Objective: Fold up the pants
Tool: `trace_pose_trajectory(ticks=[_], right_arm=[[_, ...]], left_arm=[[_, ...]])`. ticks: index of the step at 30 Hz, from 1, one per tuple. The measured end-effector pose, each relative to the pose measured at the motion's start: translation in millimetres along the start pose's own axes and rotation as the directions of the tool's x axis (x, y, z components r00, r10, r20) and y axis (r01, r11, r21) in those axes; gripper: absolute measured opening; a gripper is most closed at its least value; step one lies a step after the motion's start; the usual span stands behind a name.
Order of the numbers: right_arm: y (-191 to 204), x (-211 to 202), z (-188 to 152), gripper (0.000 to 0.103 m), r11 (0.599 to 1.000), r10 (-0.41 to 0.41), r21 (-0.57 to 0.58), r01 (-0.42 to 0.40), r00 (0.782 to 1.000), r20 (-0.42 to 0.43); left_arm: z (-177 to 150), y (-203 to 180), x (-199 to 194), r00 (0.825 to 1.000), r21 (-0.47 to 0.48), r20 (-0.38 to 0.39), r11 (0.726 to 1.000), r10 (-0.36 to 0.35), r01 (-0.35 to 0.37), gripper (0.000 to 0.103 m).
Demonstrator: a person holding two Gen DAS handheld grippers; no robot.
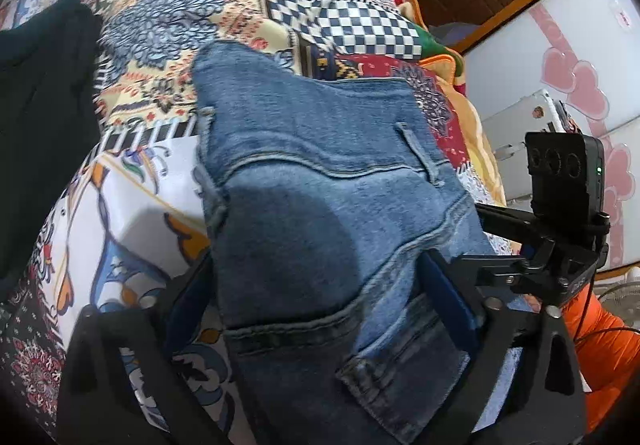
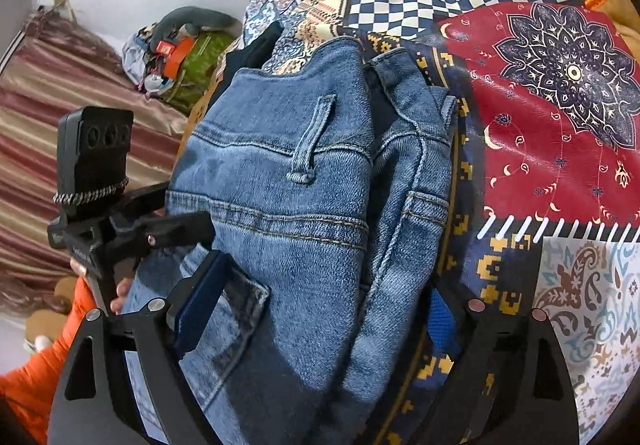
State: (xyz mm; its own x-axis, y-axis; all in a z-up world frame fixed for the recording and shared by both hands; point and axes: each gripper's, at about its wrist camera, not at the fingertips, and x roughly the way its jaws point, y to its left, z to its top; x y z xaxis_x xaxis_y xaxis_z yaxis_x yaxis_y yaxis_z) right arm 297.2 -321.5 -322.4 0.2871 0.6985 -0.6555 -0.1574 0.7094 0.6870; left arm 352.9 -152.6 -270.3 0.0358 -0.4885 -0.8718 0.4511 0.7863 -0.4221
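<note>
Jeans [image 1: 320, 181] lie in a folded blue denim bundle on the patchwork bedspread [image 1: 168, 57], waistband end away from you, with a belt loop [image 2: 310, 137] and a back pocket showing on top. In both wrist views the bundle's long axis runs from your grippers up and away across the bed, so it sits straight ahead of each tool, not off to one side.

Your left gripper [image 1: 320, 309] has its jaws spread wide, one on each side of the near end of the denim. The blue pads flank the cloth but do not look pressed into it, so read this as straddling and not pinching. Your right gripper [image 2: 320, 321] is spread wide as well; its left pad lies on the pocket area and its right pad is just off the right edge of the bundle, over the bedspread. Again I see no pinch.

Each tool shows in the other's view at the outer side of the bundle, so the two hands are close together at the same near end, neither plainly nearer. A black garment [image 1: 44, 105] lies well apart to the left on the bed.

My judgement: the folding looks largely done, and whatever comes next, pressing flat or one more fold, depends on working along that near-to-far axis. Take care that a closing pad doesn't catch the loose right-hand layers and pull the stack askew.
</note>
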Motion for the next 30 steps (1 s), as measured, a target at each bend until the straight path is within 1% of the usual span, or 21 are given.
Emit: trace_pose_trajectory(ticks=[2,4,5,6,7,9,10,11,13,17,22,26,28,30], right_arm=[[2.1,-1.1,-0.1,0.078,1.000,-0.016,-0.011,0.016,1.000,0.003],[6.1,-3.7,-2.4,0.063,1.000,-0.026,-0.015,0.027,1.000,0.017],[8.7,-5.7,-3.6,0.058,0.999,-0.032,-0.020,0.032,0.999,0.023],[11.2,-10.0,-5.5,0.049,0.999,-0.038,-0.025,0.039,0.999,0.036],[12.5,-13.1,-6.1,0.042,0.998,-0.047,-0.027,0.048,0.998,0.043],[19.2,-18.2,-8.7,0.034,0.997,-0.069,-0.041,0.071,0.996,0.060],[23.2,-19.7,-9.9,0.032,0.995,-0.081,-0.055,0.084,0.995,0.063],[25.1,-21.5,-10.1,0.031,0.993,-0.089,-0.068,0.093,0.994,0.067],[35.9,-26.9,-14.2,0.025,0.987,-0.107,-0.115,0.115,0.991,0.075],[56.1,-38.4,-17.3,0.022,0.979,-0.099,-0.169,0.116,0.989,0.110],[91.9,-51.4,-16.5,0.020,0.959,-0.099,-0.245,0.141,0.979,0.178],[123.9,-63.1,-12.4,0.019,0.942,-0.065,-0.304,0.139,0.969,0.240],[139.7,-65.1,-8.7,0.019,0.931,-0.055,-0.336,0.145,0.963,0.264],[157.1,-66.6,-4.2,0.019,0.915,-0.039,-0.376,0.148,0.958,0.283]], left_arm=[[-1.0,-4.1,-1.2,1.000,0.003,0.004,1.000,0.013,-0.013,0.086],[-4.2,-8.2,-4.1,0.999,0.009,0.025,1.000,0.028,-0.028,0.082],[-6.1,-9.8,-5.6,0.999,0.008,0.034,0.999,0.035,-0.035,0.080],[-7.8,-10.6,-7.3,0.998,0.001,0.041,0.999,0.037,-0.037,0.079],[-9.7,-10.4,-8.5,0.998,-0.006,0.044,0.999,0.036,-0.036,0.077],[-15.9,-14.0,-15.4,0.997,-0.008,0.061,0.999,0.044,-0.043,0.072],[-17.9,-16.5,-18.2,0.996,-0.003,0.071,0.999,0.049,-0.048,0.069],[-21.5,-19.5,-23.8,0.995,0.005,0.088,0.998,0.055,-0.056,0.065],[-29.6,-25.6,-38.0,0.988,0.013,0.140,0.998,0.060,-0.062,0.062],[-47.3,-34.2,-67.4,0.974,0.030,0.217,0.997,0.069,-0.077,0.059],[-60.2,-45.8,-107.9,0.947,0.045,0.310,0.994,0.085,-0.104,0.055],[-71.3,-50.8,-144.4,0.909,0.051,0.403,0.988,0.110,-0.143,0.054],[-74.7,-49.1,-164.1,0.884,0.044,0.451,0.985,0.127,-0.164,0.053],[-76.3,-44.2,-181.8,0.863,0.033,0.485,0.983,0.141,-0.179,0.052]])
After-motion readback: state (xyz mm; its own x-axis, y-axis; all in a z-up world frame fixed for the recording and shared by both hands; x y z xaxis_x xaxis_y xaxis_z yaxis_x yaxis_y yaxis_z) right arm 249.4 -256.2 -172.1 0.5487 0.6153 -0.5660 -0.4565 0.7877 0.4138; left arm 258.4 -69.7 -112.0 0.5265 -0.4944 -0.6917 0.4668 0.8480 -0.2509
